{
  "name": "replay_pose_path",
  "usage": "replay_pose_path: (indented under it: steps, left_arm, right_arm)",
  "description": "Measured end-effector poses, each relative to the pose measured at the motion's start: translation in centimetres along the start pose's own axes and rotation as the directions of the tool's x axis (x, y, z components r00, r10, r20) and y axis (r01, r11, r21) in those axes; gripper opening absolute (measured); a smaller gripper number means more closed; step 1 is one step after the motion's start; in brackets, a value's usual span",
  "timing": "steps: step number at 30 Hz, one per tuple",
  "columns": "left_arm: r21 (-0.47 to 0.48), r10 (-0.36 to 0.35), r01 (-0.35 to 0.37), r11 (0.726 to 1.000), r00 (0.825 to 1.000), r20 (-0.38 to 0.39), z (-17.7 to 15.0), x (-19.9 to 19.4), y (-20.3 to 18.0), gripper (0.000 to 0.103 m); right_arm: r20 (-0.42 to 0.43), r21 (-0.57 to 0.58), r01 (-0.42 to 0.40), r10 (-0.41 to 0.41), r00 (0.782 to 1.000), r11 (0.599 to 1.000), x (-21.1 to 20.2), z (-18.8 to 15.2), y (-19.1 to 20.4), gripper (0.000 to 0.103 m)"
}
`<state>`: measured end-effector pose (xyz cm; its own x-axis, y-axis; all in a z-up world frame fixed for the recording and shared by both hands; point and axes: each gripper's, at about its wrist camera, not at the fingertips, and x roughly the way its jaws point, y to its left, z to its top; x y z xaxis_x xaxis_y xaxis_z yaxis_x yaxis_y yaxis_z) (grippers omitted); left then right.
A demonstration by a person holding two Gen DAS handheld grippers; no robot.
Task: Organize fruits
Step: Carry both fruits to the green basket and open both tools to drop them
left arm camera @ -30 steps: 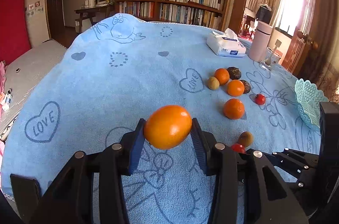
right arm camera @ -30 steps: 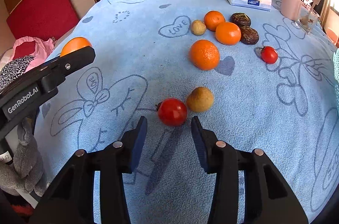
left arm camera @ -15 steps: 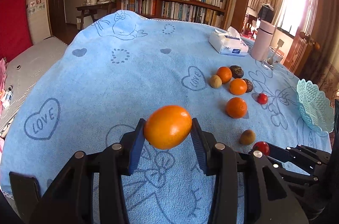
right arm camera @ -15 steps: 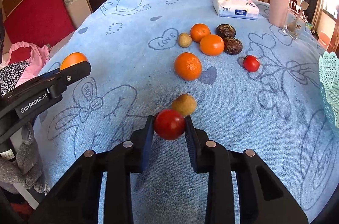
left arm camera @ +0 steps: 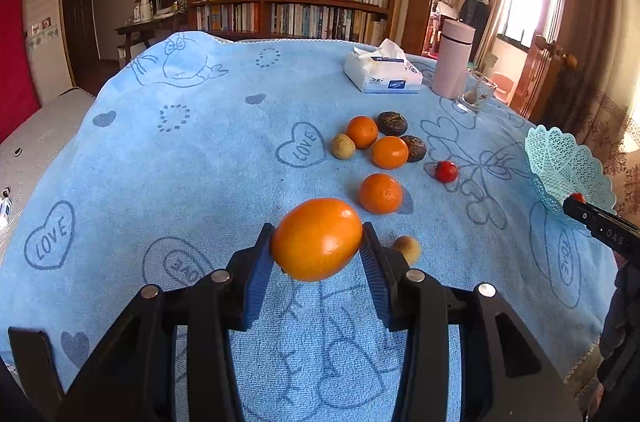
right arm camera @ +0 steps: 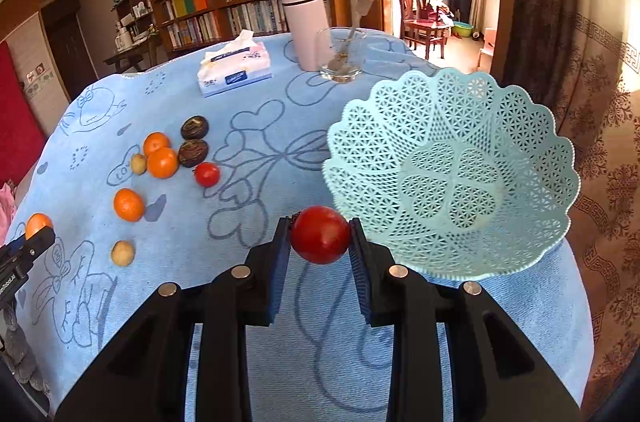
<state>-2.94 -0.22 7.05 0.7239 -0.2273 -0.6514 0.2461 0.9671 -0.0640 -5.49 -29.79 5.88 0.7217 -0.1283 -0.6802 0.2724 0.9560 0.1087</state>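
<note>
**Both claws loaded; tomato arriving at the basket**

The right claw [right arm camera: 319, 240] is now gripping a small round red tomato [right arm camera: 319, 234], pinched between its two blue-ribbed pads. A second ago that tomato was lying on the blue cartoon-print towel covering the counter [right arm camera: 256, 126], with the claw standing open just behind it; since then the claw has closed on it, lifted it, and swung it to the right. It is now hanging just off the near left rim of the pale turquoise lattice plastic basket [right arm camera: 452, 174], which appears empty.

The left claw [left arm camera: 318, 246] is gripping a large smooth orange fruit [left arm camera: 317, 239], held clear above the towel at the near middle of the counter, much as it was a second ago.

Still lying on the towel are three smaller oranges [left arm camera: 380, 193], two tan round fruits [left arm camera: 406, 249], two dark brown wrinkled fruits [left arm camera: 392, 123] and a second red tomato [left arm camera: 445, 171], clustered at the middle of the counter, well left of the basket. At the far side are standing a white tissue pack [left arm camera: 382, 78], a pink cylindrical flask [left arm camera: 454, 58] and a clear glass [right arm camera: 340, 56].

The pickup is done, so the likely next step is carrying the tomato over the rim and releasing it low inside, so it does not bounce out. Most of the sorting is still ahead.
</note>
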Motion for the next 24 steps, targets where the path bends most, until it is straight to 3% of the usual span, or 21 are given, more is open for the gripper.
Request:
replay_pose_path:
  steps: [10,12,17,24]
  left_arm:
    - [0.104,-0.059,0.06,0.993,0.998,-0.014,1.5,0.6,-6.4,0.043]
    - [0.124,-0.079,0.081,0.989,0.997,-0.019,1.8,0.9,-8.1,0.043]
    - [0.171,-0.145,0.15,0.974,0.988,-0.046,2.4,2.0,-12.8,0.043]
    - [0.23,-0.233,0.245,0.942,0.969,-0.079,3.3,3.9,-19.2,0.043]
  right_arm:
    - [0.054,0.153,0.134,-0.144,0.988,0.979,0.7,1.4,-8.1,0.032]
    - [0.065,0.159,0.14,-0.152,0.986,0.977,0.6,1.6,-8.6,0.044]
    - [0.102,0.157,0.162,-0.179,0.978,0.974,0.1,2.1,-9.5,0.045]
    - [0.101,0.25,0.156,-0.186,0.977,0.956,-0.9,2.3,-12.7,0.047]
